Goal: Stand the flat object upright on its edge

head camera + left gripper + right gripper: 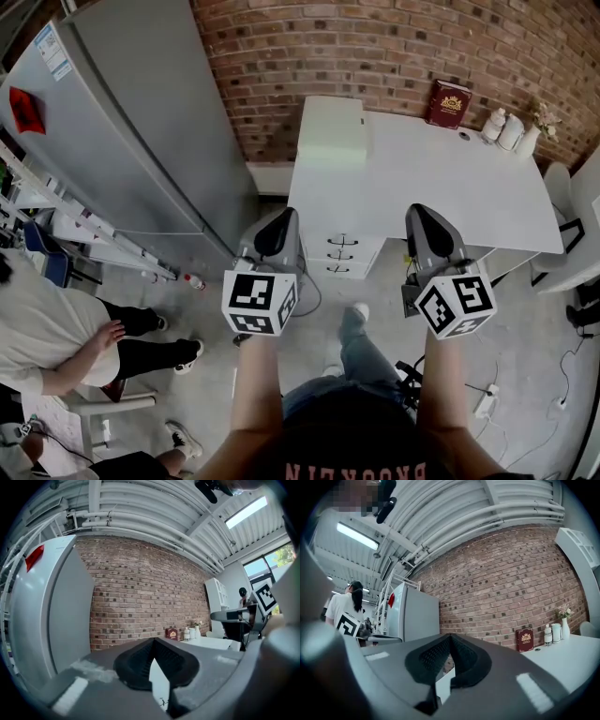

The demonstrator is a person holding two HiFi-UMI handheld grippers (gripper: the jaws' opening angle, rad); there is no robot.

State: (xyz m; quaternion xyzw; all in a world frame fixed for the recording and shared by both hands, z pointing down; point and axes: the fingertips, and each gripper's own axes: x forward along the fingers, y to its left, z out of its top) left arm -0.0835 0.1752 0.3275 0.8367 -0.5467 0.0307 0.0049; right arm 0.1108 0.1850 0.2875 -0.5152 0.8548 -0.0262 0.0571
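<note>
Red book (pixel 449 103), likely the flat object, seems to stand on edge already against the brick wall (pixel 375 47) at the desk's (pixel 450 178) back, well apart from the left tongs (pixel 275 234) and right tongs (pixel 431 230), both closed and empty.

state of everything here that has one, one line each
left gripper, shut, empty
right gripper, shut, empty
red book, upright at the back of the table
drawers, all shut
grey fridge, door shut
white bottles, upright
</note>
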